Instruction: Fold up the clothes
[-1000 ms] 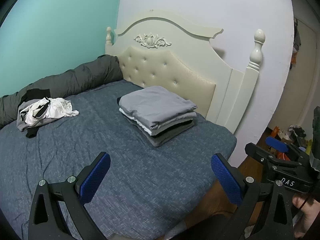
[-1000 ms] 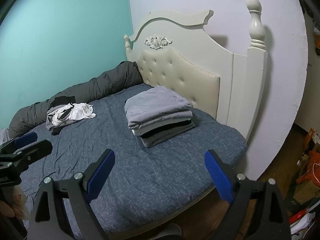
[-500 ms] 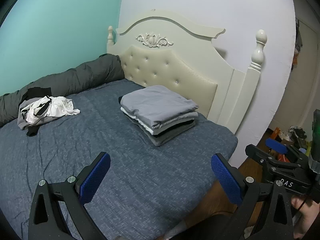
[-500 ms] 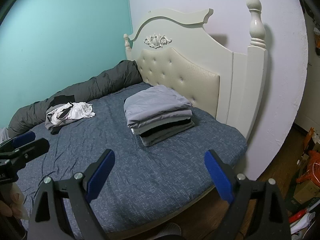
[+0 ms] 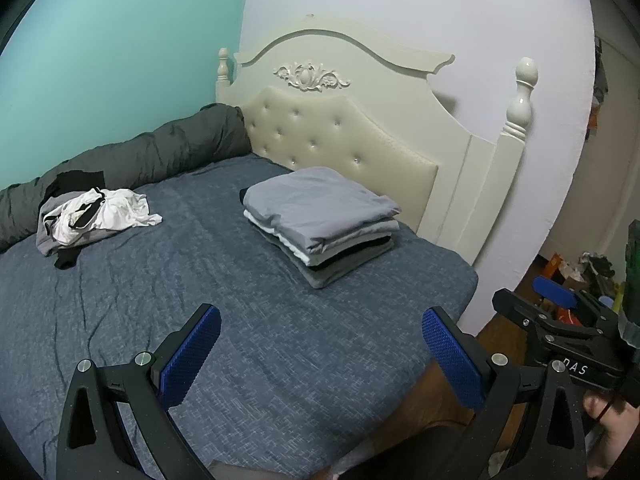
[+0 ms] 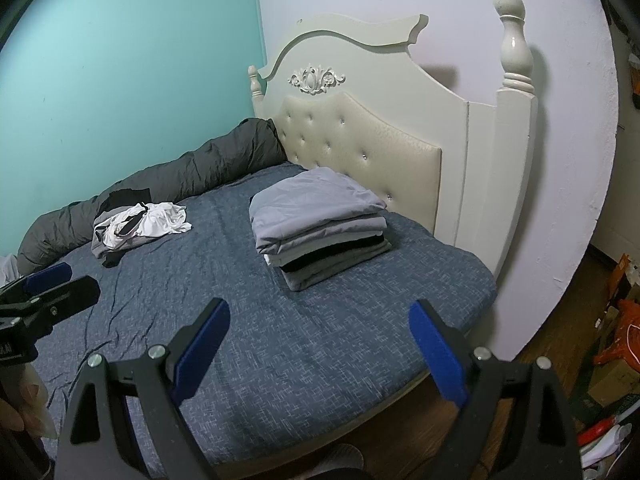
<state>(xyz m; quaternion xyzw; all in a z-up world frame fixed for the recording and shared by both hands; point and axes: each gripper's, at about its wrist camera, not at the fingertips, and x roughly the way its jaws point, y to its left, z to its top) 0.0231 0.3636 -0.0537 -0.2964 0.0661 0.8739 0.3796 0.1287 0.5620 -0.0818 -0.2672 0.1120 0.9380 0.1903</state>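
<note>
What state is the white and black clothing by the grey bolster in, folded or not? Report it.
Not folded. The white and black clothing lies crumpled in a loose heap on the blue bedspread, unlike the squared stack of folded clothes.

The only readable lettering is white capitals, "DAS", with the first letter partly cut off, on the black body of the right hand-held gripper [image 5: 556,312] as seen from the left wrist camera, low at the right, beyond the corner of the bed [image 5: 280,344]. Nothing else can be read.
</note>
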